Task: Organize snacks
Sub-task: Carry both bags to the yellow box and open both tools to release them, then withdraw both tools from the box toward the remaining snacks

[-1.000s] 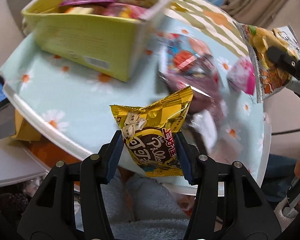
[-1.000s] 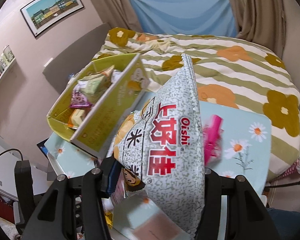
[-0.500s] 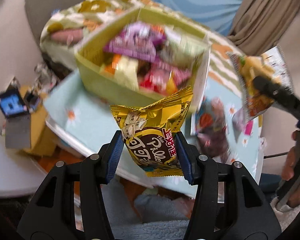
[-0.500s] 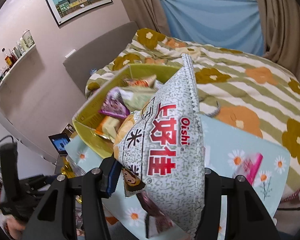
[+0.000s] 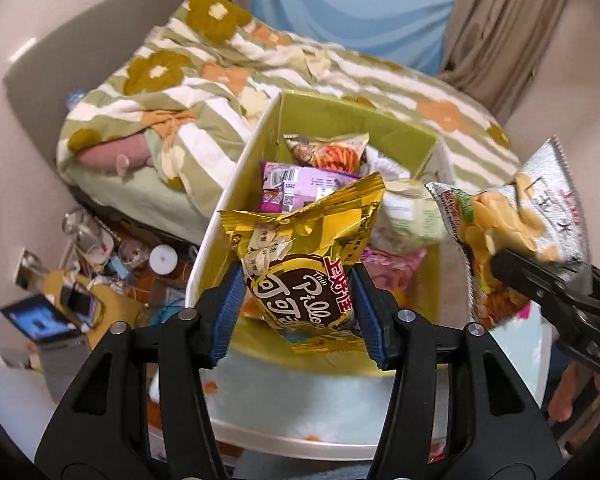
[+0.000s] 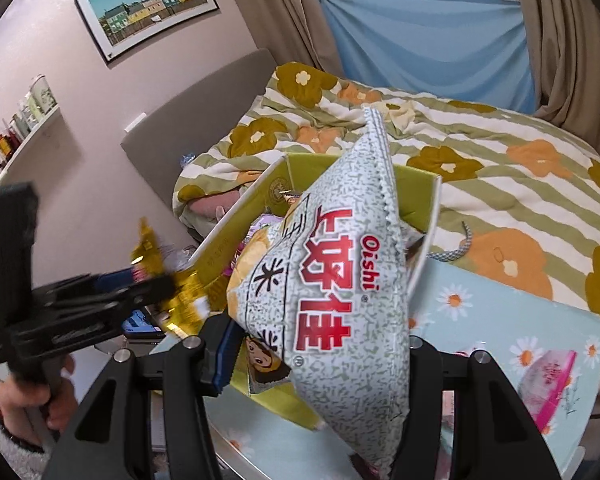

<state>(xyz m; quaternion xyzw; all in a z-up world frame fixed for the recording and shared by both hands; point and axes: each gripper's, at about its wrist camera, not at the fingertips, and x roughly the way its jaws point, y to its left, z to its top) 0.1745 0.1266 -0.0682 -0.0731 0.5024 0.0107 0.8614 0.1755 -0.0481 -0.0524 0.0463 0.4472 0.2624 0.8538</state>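
My left gripper is shut on a gold snack packet and holds it in the air over the near part of a yellow-green box. The box holds several snack packs. My right gripper is shut on a grey speckled Oishi chip bag, which hides much of the same yellow-green box behind it. In the left wrist view the chip bag hangs by the box's right side. In the right wrist view the left gripper with its gold packet appears at the left.
The box stands on a small table with a pale blue daisy cloth; a pink packet lies on its right part. A bed with a striped flower blanket is behind. Floor clutter and a lit screen lie at the left.
Both grippers rose and swung toward the box with their packs. The left gripper's view went from the box's outer side wall to looking down into the box.
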